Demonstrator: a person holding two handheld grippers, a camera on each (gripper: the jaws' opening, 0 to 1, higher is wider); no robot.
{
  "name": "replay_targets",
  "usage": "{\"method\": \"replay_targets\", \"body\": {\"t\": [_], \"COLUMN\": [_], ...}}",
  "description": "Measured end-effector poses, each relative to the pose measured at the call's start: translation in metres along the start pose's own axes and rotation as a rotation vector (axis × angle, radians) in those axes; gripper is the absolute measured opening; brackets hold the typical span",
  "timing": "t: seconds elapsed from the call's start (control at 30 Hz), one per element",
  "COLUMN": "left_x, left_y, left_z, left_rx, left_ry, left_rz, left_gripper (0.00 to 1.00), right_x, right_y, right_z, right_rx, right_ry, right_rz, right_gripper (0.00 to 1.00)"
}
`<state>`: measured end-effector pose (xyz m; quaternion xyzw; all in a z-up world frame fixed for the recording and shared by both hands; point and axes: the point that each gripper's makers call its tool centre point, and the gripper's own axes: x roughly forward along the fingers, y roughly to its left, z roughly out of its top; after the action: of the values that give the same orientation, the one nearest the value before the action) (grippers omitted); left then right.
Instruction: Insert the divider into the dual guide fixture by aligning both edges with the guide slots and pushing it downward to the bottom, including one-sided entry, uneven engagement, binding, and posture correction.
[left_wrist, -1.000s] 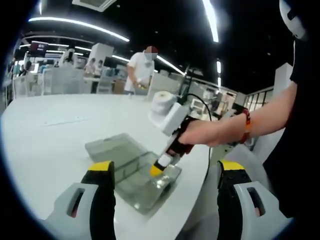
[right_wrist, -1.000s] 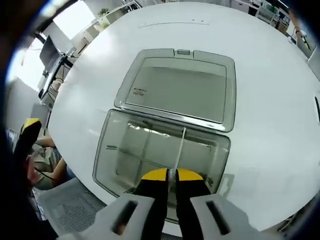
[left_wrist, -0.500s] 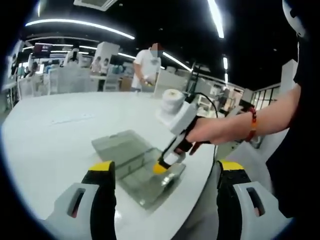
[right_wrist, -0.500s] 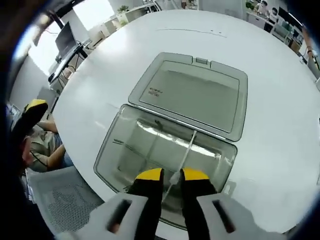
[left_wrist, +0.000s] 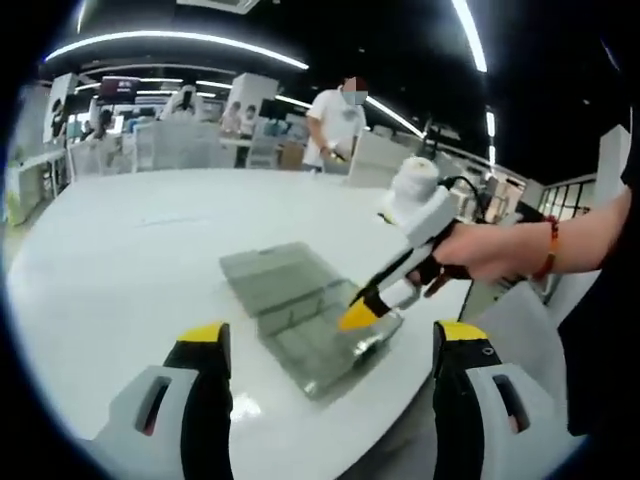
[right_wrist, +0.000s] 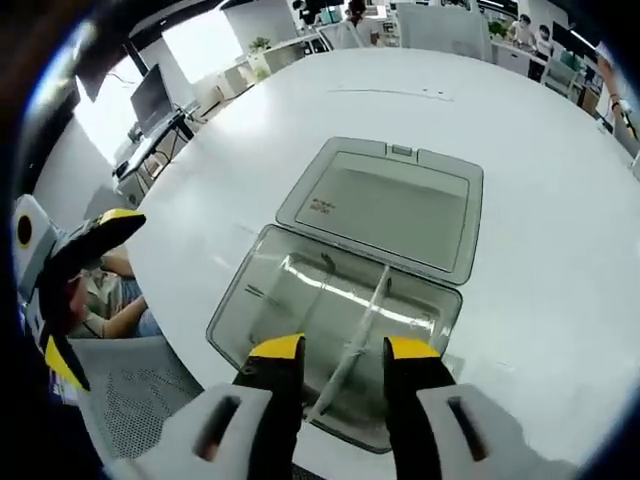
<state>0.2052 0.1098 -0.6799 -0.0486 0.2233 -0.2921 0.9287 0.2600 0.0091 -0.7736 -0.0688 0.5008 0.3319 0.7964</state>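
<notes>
Over at the near edge of the white counter (right_wrist: 560, 250) sits the clear fixture box (right_wrist: 335, 325) with its lid flipped open toward 12 o'clock, and the divider (right_wrist: 360, 325) stands inside it running front to back, looking seated in its slots. Right hand-held gripper (right_wrist: 344, 350) hovers just above with jaws spread, holding nothing, so I'd guess it let go. Left hand-held gripper (left_wrist: 330, 345) is wide open, empty, parked back at 6 o'clock out of the way.

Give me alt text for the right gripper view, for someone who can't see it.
An open hand-held gripper with yellow-tipped jaws hovers over a clear plastic box on a white round table. A thin divider stands in the box, running between the jaws. The box's hinged lid lies open flat behind it.
</notes>
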Motion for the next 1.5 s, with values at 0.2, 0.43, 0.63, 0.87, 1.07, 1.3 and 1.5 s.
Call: {"method": "replay_targets", "body": {"t": [0.2, 0.43, 0.63, 0.87, 1.07, 1.3, 1.5], "left_x": [-0.001, -0.003, -0.004, -0.007, -0.006, -0.003, -0.008], "left_y": [0.016, 0.022, 0.026, 0.036, 0.042, 0.046, 0.05], "left_z": [-0.004, -0.007, -0.017, -0.028, -0.039, -0.047, -0.045], "left_rx": [-0.034, -0.036, -0.031, -0.026, -0.021, -0.038, -0.006], "left_ry": [0.012, 0.03, 0.071, 0.115, 0.17, 0.199, 0.224], "left_rz": [0.095, 0.136, 0.167, 0.245, 0.288, 0.313, 0.353], "left_gripper": [0.8, 0.79, 0.79, 0.79, 0.77, 0.76, 0.75], "right_x": [-0.006, -0.012, -0.019, -0.035, -0.042, -0.045, -0.055], "right_y": [0.001, 0.005, 0.011, 0.013, 0.01, 0.015, 0.015], "right_z": [0.007, 0.014, 0.019, 0.017, 0.009, 0.005, 0.007], "right_rx": [-0.018, -0.028, -0.027, -0.049, -0.042, -0.046, -0.068], "right_ry": [-0.044, -0.087, -0.123, -0.16, -0.156, -0.161, -0.191], "right_rz": [0.024, 0.049, 0.073, 0.074, 0.102, 0.124, 0.142], "right_gripper": [0.3, 0.31, 0.32, 0.32, 0.31, 0.31, 0.3]}}
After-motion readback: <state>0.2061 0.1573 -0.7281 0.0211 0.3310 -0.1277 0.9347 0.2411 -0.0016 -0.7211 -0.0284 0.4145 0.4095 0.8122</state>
